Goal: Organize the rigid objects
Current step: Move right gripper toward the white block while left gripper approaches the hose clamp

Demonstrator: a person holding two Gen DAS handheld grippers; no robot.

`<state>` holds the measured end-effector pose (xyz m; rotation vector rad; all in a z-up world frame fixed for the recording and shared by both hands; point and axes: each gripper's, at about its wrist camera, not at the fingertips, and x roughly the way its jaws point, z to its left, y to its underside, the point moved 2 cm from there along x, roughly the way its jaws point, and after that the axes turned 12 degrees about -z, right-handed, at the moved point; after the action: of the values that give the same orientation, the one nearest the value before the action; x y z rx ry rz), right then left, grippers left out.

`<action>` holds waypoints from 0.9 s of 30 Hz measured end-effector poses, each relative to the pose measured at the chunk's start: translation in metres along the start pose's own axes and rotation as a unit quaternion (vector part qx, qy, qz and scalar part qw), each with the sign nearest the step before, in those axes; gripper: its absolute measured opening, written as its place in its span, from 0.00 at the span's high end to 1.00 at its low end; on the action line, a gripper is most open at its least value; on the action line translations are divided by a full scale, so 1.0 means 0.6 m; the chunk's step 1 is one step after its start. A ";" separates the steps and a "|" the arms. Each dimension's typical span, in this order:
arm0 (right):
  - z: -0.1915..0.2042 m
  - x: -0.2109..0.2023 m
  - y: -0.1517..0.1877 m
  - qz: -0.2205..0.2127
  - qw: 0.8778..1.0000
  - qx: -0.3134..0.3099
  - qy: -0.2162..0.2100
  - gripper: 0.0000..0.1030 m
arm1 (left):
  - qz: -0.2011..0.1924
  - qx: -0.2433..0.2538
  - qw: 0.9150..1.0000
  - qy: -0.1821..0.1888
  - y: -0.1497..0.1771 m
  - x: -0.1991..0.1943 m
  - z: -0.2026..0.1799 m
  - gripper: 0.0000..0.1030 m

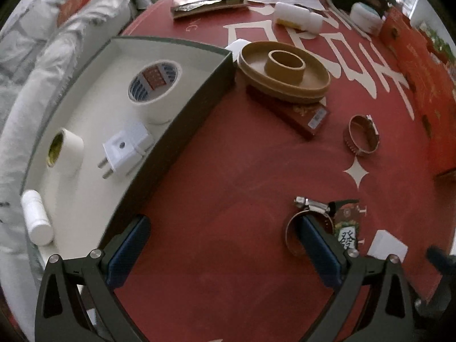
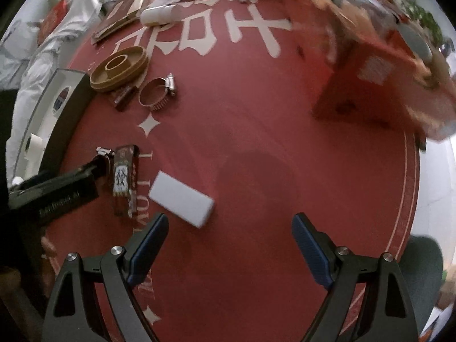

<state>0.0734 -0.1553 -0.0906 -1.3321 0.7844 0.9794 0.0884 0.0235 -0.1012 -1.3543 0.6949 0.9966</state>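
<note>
Your left hand-held gripper (image 1: pixel 225 245) hung released over the red bench (image 1: pixel 228 171), one finger inside a hose clamp (image 1: pixel 310 222); your right hand-held gripper (image 2: pixel 230 242) gaped beside a white block (image 2: pixel 182 199).

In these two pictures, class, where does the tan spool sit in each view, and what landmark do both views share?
Left wrist: tan spool upper centre, beside the box's far corner, atop a brown pack.
Right wrist: tan spool upper left, by the box's end.
Shared landmark: cream star printed on the red cloth.
</note>
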 end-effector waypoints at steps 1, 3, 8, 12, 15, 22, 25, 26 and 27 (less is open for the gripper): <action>0.006 0.006 -0.005 0.001 1.000 -0.008 0.002 0.13 | 0.003 -0.007 1.000 -0.009 -0.001 0.003 0.002 0.00; 0.018 0.016 -0.013 -0.001 1.000 -0.024 0.008 0.13 | 0.008 -0.024 0.999 -0.024 0.006 0.001 0.016 0.00; 0.024 0.034 -0.025 -0.003 0.998 -0.044 0.037 0.14 | 0.006 -0.035 0.998 -0.051 0.036 -0.011 0.038 0.00; -0.020 0.023 -0.016 -0.011 0.997 -0.013 0.075 0.14 | 0.012 -0.044 0.997 -0.056 0.057 -0.022 0.047 0.00; -0.049 0.013 -0.008 -0.011 0.998 0.012 0.056 0.14 | -0.008 -0.051 0.998 -0.038 0.063 -0.038 0.049 0.00; -0.045 -0.002 -0.012 -0.031 0.999 -0.019 0.033 0.14 | -0.026 -0.017 1.000 0.005 0.059 -0.057 0.014 0.00; -0.034 0.012 -0.019 -0.024 0.999 -0.030 0.031 0.14 | -0.016 0.005 1.000 0.012 0.056 -0.043 -0.002 0.00; -0.024 0.022 -0.026 -0.022 0.999 -0.035 0.033 0.14 | -0.013 0.010 1.000 0.012 0.055 -0.038 -0.007 0.00; -0.018 0.029 -0.030 -0.021 0.998 -0.040 0.035 0.14 | -0.012 0.014 1.000 0.014 0.056 -0.037 -0.011 0.00</action>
<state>0.0974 -0.1634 -0.0998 -1.4539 0.7744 0.9431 0.0498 0.0107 -0.0982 -1.3517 0.7096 0.9476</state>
